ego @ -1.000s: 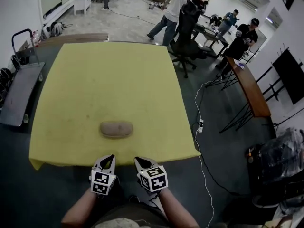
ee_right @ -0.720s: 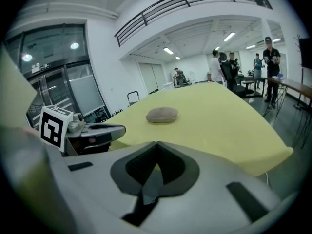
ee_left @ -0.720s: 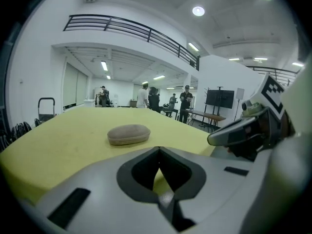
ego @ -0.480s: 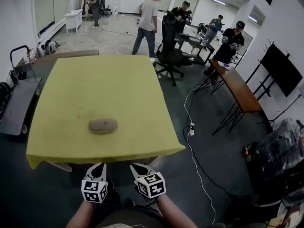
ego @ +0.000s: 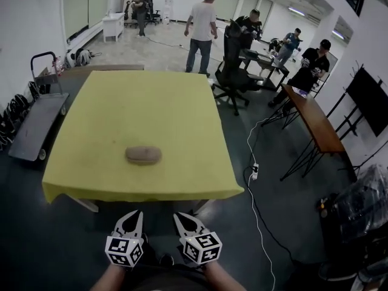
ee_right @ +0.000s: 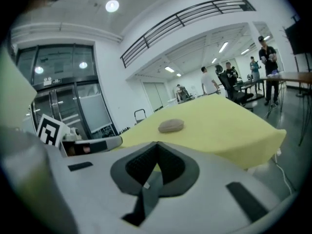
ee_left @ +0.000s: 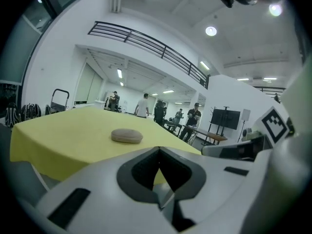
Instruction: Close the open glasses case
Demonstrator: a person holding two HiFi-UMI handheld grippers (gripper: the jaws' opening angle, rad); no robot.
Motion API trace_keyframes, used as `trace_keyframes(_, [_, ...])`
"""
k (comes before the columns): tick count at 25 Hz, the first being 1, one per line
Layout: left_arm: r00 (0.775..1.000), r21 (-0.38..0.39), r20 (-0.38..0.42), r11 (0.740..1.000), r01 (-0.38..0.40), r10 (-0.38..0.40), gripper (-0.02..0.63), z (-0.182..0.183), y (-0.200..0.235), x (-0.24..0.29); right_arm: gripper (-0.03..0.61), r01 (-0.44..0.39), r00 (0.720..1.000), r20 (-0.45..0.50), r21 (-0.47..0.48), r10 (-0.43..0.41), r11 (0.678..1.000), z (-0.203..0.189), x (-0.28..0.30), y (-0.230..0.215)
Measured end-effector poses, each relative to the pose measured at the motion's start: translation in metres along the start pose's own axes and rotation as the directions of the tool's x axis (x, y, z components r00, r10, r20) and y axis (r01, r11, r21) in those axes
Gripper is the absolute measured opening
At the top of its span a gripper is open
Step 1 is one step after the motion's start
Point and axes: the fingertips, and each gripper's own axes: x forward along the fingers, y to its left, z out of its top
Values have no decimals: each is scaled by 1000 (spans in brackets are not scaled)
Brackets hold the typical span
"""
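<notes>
Stepped back: left hand-held gripper and right hand-held gripper hung pinched shut, empty, short of the tabletop. Glasses case lay near its near edge, seemingly closed already; I'd have checked the seam first.

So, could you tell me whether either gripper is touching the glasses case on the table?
No, the left gripper and right gripper hang short of the yellow table, well apart from the glasses case.

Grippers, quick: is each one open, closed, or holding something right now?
Left gripper: closed, holding nothing.
Right gripper: closed, holding nothing.
</notes>
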Motion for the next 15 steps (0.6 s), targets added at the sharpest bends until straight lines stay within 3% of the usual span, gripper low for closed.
trace_keyframes(4, [1000,1,-11,1000,6,-6,8,2,-5,0,-11,-50,987,151,-32,54,998,31,-12,12])
trace_keyframes(8, [1000,5,-3,1000,20,-20,8,7,-8,0,-11,-65,982,174,-20,67,998,40,-13,14])
trace_keyframes(15, [998,0,-17,998,60,-60,8,4,-20,1,-11,111,961,264,-90,-84,990,63,-32,0])
